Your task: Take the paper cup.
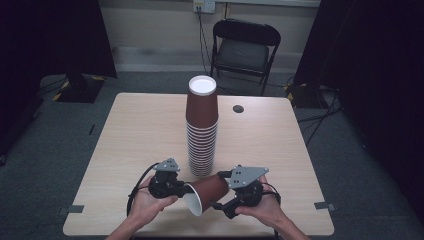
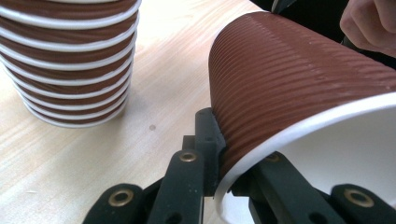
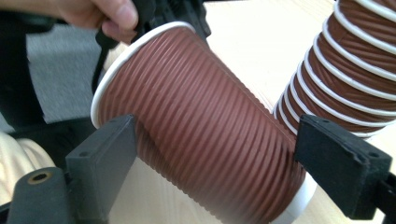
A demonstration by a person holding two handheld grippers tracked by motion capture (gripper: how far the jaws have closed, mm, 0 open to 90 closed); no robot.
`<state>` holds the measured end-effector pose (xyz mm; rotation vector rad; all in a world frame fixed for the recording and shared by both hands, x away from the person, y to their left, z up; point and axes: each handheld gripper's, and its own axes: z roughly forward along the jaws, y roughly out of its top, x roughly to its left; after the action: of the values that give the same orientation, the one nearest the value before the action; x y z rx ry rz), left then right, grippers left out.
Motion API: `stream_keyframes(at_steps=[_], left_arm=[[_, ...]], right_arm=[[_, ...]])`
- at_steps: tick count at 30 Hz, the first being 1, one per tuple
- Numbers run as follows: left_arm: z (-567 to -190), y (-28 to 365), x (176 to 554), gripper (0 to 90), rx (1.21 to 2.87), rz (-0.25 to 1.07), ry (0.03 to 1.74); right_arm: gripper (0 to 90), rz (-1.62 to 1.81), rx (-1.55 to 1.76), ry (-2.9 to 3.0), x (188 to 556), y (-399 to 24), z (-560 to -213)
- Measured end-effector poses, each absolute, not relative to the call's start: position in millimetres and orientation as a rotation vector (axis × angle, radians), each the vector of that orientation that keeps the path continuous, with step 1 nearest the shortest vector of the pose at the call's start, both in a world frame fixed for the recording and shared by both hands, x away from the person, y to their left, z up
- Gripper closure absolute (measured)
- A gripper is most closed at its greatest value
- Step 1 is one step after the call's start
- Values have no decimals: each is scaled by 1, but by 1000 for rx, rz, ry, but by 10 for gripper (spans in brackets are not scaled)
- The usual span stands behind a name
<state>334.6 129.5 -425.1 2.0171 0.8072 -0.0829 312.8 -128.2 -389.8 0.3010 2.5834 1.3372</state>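
A tall stack of brown ribbed paper cups (image 1: 202, 125) stands upside down mid-table, seen close in the left gripper view (image 2: 70, 60) and beside my right jaw (image 3: 345, 60). In front of it a single brown cup (image 1: 207, 192) lies on its side in the air between both grippers, its white mouth toward the left. My left gripper (image 1: 184, 189) is shut on the cup's rim wall, one jaw inside and one outside (image 2: 224, 149). My right gripper (image 1: 221, 191) straddles the cup (image 3: 201, 116) near its base, with a pad touching each side (image 3: 215, 140).
The light wooden table (image 1: 140, 130) has a small dark round hole (image 1: 238, 108) behind the stack. A black folding chair (image 1: 245, 50) stands beyond the far edge. Grey carpet surrounds the table, with cables at the back right.
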Motion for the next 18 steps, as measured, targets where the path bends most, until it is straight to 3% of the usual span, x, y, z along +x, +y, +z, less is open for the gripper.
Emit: stream_keyframes(at_steps=[7,18], left_arm=[[-421,128,341,863,2007,-169,847],[-414,110,343,875,2036,-186,838]], right_arm=[[96,1158,128,2552,302,-119,-393],[82,1002,-26,2516,295,-101,-403]])
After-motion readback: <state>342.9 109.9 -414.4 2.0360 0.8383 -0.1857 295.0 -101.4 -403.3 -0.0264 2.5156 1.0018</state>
